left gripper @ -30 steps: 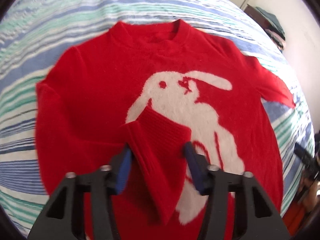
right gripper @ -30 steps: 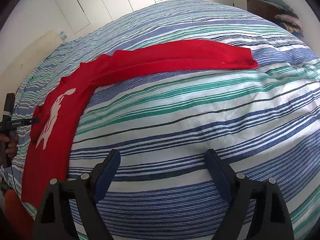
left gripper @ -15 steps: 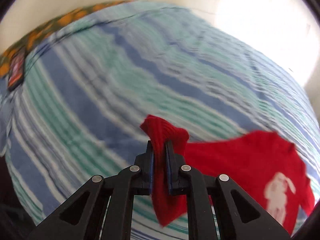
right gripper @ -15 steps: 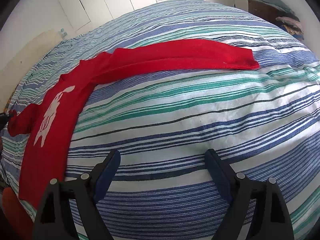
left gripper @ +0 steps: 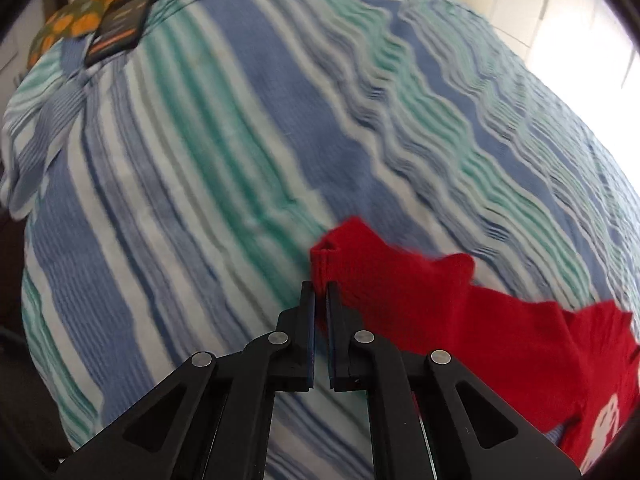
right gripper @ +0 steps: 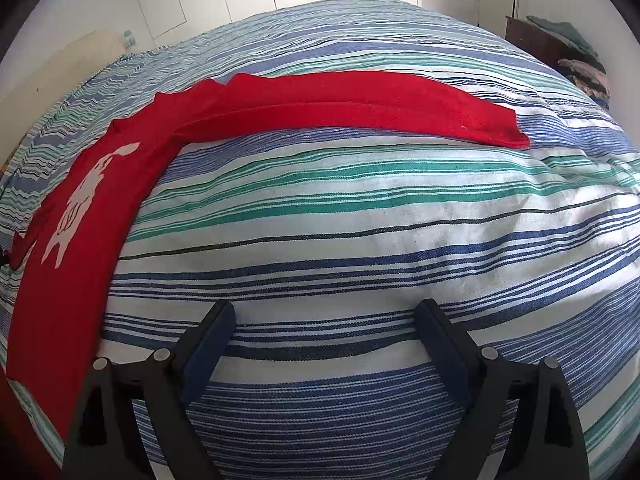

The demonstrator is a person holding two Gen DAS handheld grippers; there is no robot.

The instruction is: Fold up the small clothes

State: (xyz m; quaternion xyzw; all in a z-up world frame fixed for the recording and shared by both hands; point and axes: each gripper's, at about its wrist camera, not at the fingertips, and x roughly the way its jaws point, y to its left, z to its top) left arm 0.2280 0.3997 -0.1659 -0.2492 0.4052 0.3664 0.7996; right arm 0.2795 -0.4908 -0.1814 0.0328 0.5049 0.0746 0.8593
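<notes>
Red knit sweater with a white rabbit motif (right gripper: 80, 240) is lying flat on the striped blue, green and white bedspread (right gripper: 360, 220), front side up. In the right wrist view its body is running along the left edge of the bed, and one long red sleeve (right gripper: 360, 104) is stretching straight out to the right across the stripes, cuff pointing right.

Left gripper (left gripper: 321, 292) is pinching the other sleeve's cuff (left gripper: 340, 252), jaws nearly closed with only the knit between them; that sleeve is trailing right and down toward the sweater body.

Right gripper (right gripper: 324, 328) is hovering over bare bedspread, jaws spread wide, holding nothing, well apart from the sweater.

A dark flat card-like object (left gripper: 120, 20) is lying at the far edge, too blurred to identify.
</notes>
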